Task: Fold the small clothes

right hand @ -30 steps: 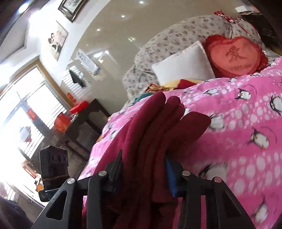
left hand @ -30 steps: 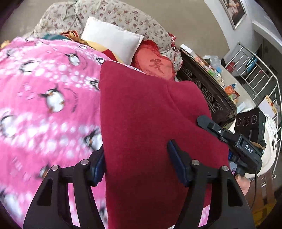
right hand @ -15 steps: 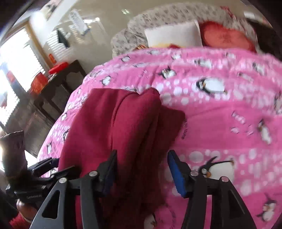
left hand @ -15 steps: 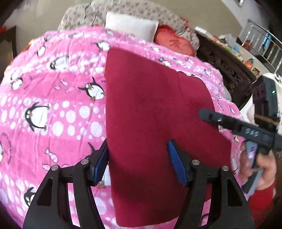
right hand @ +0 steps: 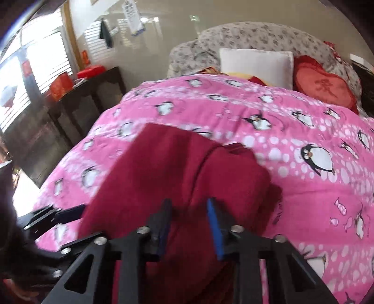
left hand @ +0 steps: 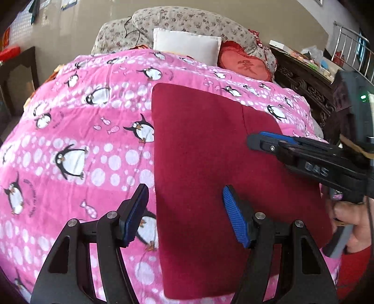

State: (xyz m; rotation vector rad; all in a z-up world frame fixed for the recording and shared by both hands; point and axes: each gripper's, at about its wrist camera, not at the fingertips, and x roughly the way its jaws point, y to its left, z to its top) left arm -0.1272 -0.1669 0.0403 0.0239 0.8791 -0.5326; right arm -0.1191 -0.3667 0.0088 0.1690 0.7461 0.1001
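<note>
A dark red garment (left hand: 210, 168) lies flat and folded on the pink penguin bedspread (left hand: 81, 140). It also shows in the right wrist view (right hand: 177, 177), with a fold ridge down its middle. My left gripper (left hand: 184, 212) is open above the garment's left edge, holding nothing. My right gripper (right hand: 189, 224) is open over the garment's near part, jaws narrower than a moment ago, with cloth seen between them but not clamped. The right gripper (left hand: 292, 149) also shows in the left wrist view at the right, over the garment's right side.
A white pillow (left hand: 187, 46), a red heart cushion (left hand: 245, 65) and a floral quilt (left hand: 187, 21) lie at the bed's head. A dark carved cabinet (left hand: 303, 81) stands right of the bed. A dark table (right hand: 70, 112) stands left of it.
The garment went from hanging in both grippers to lying flat on the bedspread. Both grippers let go and pulled back above it; the right jaws have narrowed slightly.
</note>
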